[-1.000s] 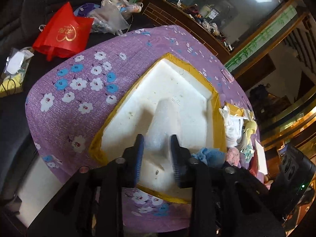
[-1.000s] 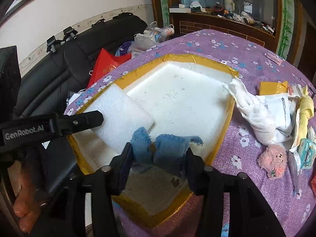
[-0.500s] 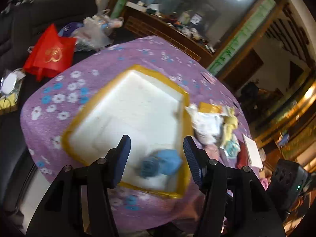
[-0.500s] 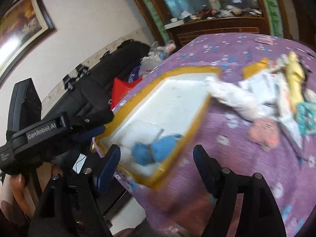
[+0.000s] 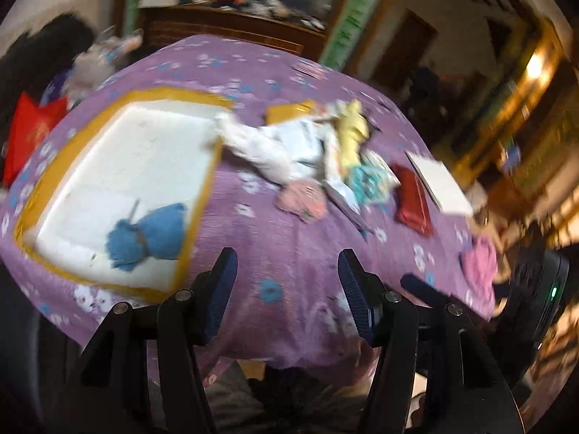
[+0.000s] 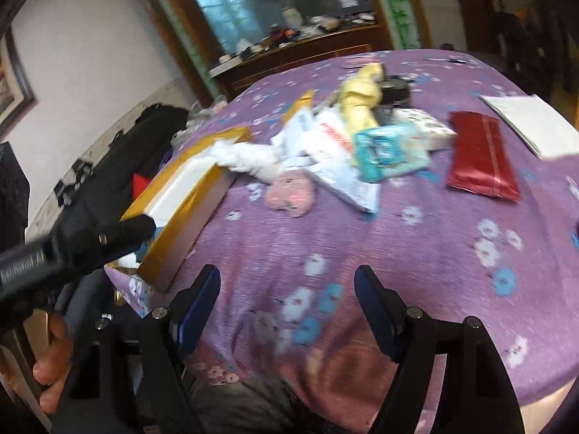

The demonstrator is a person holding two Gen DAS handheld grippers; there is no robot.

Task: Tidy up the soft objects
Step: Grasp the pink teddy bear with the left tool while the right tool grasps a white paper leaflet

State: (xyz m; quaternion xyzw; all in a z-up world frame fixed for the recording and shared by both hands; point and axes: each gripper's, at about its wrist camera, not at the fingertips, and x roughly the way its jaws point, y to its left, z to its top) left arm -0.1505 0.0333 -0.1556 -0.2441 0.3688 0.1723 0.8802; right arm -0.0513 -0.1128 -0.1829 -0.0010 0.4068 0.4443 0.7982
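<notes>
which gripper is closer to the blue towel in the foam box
Left. The left gripper hangs open just right of the box, near the blue towel. The right gripper, also open, sits farther right over the purple cloth, past the left gripper's body.

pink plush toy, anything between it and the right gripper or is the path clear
Nothing visible blocks it. The right gripper is open over bare purple tablecloth, and the pink plush toy lies straight ahead. The white cloth and packets sit just behind the toy, touching it.
</notes>
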